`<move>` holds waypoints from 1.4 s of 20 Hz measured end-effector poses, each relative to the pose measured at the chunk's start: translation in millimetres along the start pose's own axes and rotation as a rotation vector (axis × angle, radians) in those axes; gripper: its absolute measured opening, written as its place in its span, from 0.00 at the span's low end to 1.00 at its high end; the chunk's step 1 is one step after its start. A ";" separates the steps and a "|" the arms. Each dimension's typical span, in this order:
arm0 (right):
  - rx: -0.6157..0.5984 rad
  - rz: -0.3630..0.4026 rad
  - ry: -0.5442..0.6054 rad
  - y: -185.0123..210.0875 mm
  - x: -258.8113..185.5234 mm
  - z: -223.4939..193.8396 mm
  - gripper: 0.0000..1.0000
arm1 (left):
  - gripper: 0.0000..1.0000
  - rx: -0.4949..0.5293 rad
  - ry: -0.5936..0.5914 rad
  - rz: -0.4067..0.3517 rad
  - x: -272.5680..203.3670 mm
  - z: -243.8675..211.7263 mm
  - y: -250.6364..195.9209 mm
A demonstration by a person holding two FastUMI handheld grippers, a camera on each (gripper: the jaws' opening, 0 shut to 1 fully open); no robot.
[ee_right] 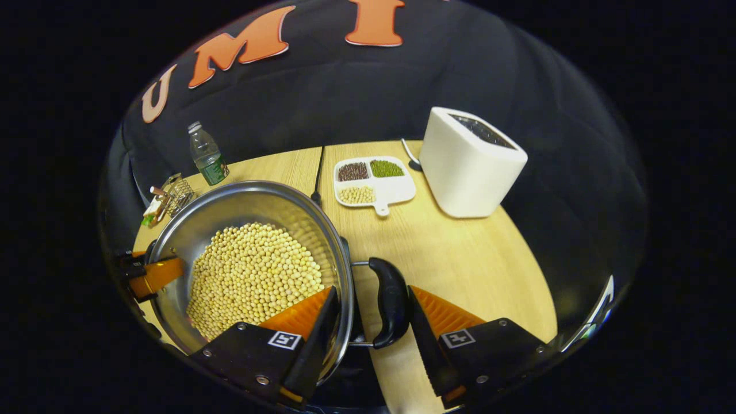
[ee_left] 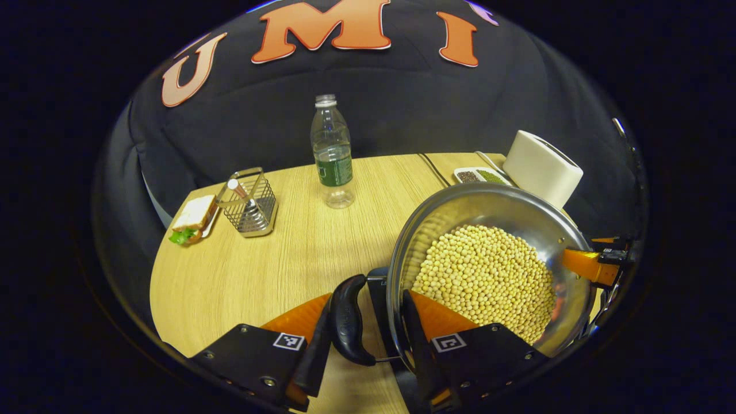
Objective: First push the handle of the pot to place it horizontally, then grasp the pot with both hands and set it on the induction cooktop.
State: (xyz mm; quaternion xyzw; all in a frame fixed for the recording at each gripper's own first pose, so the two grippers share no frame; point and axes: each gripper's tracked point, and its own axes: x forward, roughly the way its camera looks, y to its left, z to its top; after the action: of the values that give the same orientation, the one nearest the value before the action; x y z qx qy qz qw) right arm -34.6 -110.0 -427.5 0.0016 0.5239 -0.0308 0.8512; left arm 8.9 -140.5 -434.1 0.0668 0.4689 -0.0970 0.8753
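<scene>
A steel pot [ee_left: 460, 213] [ee_right: 241, 207] filled with soybeans [ee_left: 483, 276] [ee_right: 253, 276] sits over a black induction cooktop [ee_left: 376, 287]; whether it rests on it I cannot tell. My left gripper [ee_left: 367, 295] is shut on the pot, one finger inside the rim and the other outside the black side handle [ee_left: 347, 322]. On the opposite side my right gripper [ee_right: 372, 288] clamps the same way around the other black handle [ee_right: 391, 305]. Each gripper also appears far off across the pot: the right gripper [ee_left: 592, 264], the left gripper [ee_right: 149, 276].
On the wooden table [ee_right: 460, 259] stand a water bottle [ee_left: 332, 152], a wire basket [ee_left: 250, 201], a sandwich on a plate [ee_left: 194, 215], a white toaster [ee_right: 468, 161] and a divided dish of beans [ee_right: 371, 181]. A black cable [ee_right: 318, 172] runs toward the pot.
</scene>
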 end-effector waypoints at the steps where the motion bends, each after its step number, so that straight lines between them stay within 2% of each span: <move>1: -0.002 -0.008 -0.018 -3.1 -5.5 6.1 0.79 | 0.66 0.011 -0.012 0.003 -5.5 3.2 3.7; 3: 0.021 -0.020 -0.061 -8.9 -17.0 18.0 0.83 | 0.70 0.022 -0.035 0.007 -18.3 9.4 8.5; 5: 0.036 -0.032 -0.117 -17.0 -32.2 32.7 0.85 | 0.78 0.019 -0.074 0.010 -35.2 18.5 15.1; 7: 0.037 -0.024 -0.205 -21.0 -52.0 57.3 0.86 | 0.78 0.008 -0.125 0.044 -55.0 32.4 30.5; 8: 0.035 -0.026 -0.250 -22.7 -60.8 70.3 0.86 | 0.82 -0.004 -0.153 0.058 -64.8 38.7 37.4; 12: 0.034 -0.020 -0.429 -24.2 -107.1 122.1 0.86 | 0.82 -0.050 -0.255 0.121 -112.6 67.1 73.3; 14: 0.032 -0.011 -0.513 -25.0 -134.9 142.0 0.86 | 0.82 -0.067 -0.350 0.153 -141.2 89.6 93.4; 19: -0.020 0.045 -0.744 4.2 -207.4 190.1 0.87 | 0.82 -0.095 -0.570 0.261 -216.6 145.1 146.9; 22: -0.053 0.070 -0.835 23.3 -245.4 215.2 0.87 | 0.82 -0.121 -0.703 0.310 -258.2 178.3 168.2; 25: -0.032 0.130 -0.883 40.1 -277.7 237.5 0.89 | 0.80 -0.164 -0.813 0.310 -303.8 207.5 177.5; 28: -0.008 0.155 -0.948 36.9 -311.1 259.3 0.92 | 0.79 -0.190 -0.925 0.299 -352.3 234.3 182.7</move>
State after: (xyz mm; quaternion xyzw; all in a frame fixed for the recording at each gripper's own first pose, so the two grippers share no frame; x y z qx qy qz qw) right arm 58.8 -66.5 -34.2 0.0230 0.0767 0.0375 0.9961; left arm 50.0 26.2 -6.4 0.0032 0.0231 0.0535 0.9983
